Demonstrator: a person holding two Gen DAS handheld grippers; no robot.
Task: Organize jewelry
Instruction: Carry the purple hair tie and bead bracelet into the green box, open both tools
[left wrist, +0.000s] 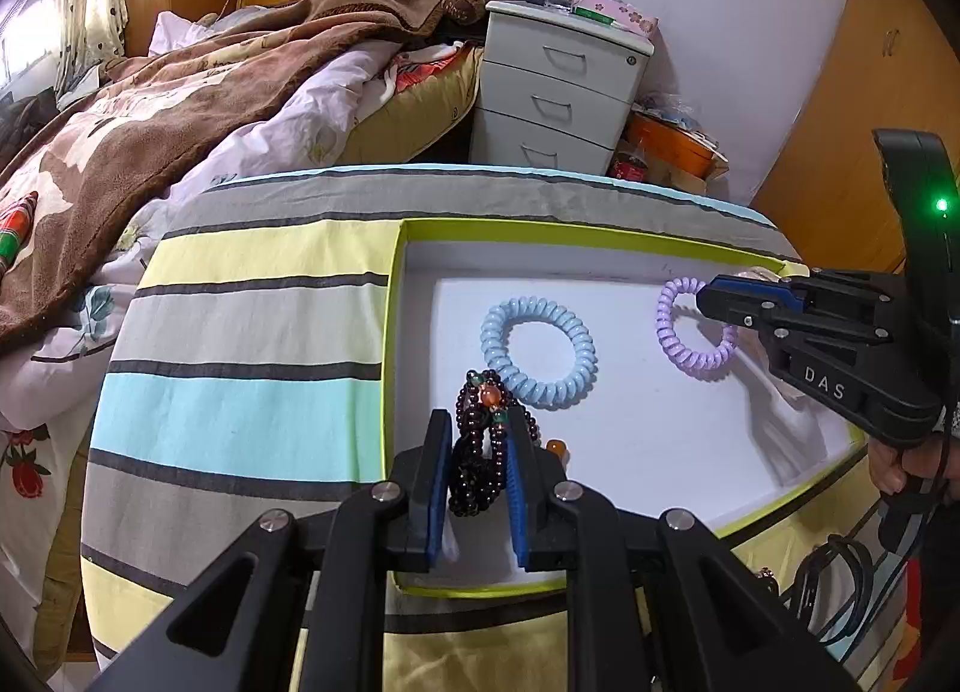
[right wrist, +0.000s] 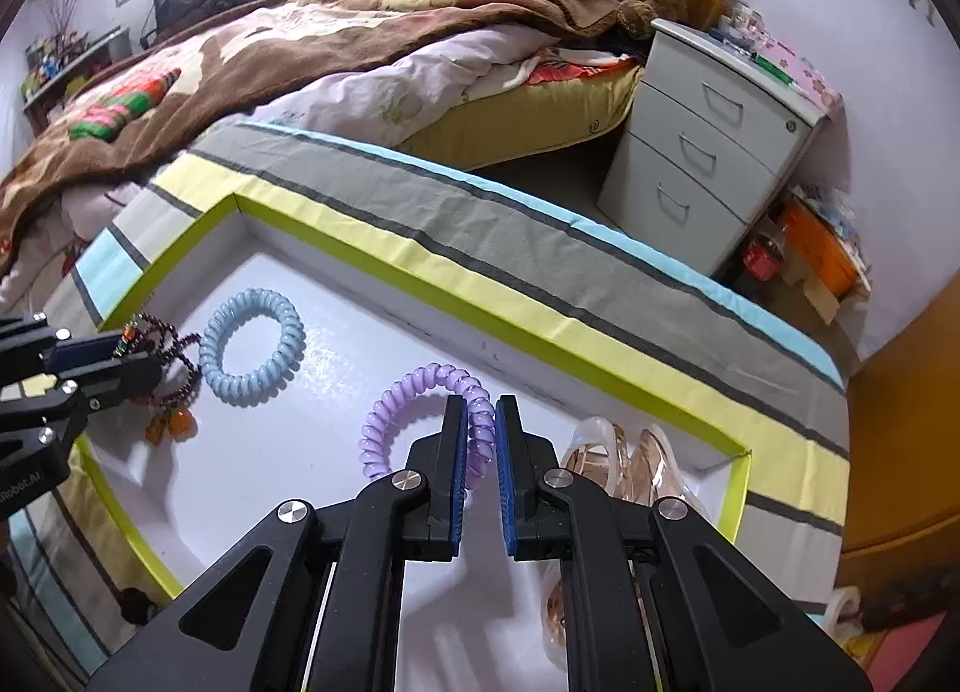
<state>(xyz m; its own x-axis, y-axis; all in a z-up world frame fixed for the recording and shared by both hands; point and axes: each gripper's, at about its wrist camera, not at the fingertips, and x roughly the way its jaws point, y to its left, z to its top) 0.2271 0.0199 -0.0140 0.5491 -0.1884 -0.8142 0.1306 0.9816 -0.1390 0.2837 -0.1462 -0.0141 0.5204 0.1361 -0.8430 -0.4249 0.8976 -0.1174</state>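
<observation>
In the white tray (left wrist: 600, 266): both grippers loaded.
Left gripper (left wrist: 477, 452) clamps dark beads (left wrist: 480, 452), right gripper (right wrist: 480, 434) pinches purple coil (right wrist: 414, 392) (lower gently); release apart.

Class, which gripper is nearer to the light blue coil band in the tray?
Left. The left gripper, holding dark beads, sits beside the blue band; the right gripper is further off.
</observation>
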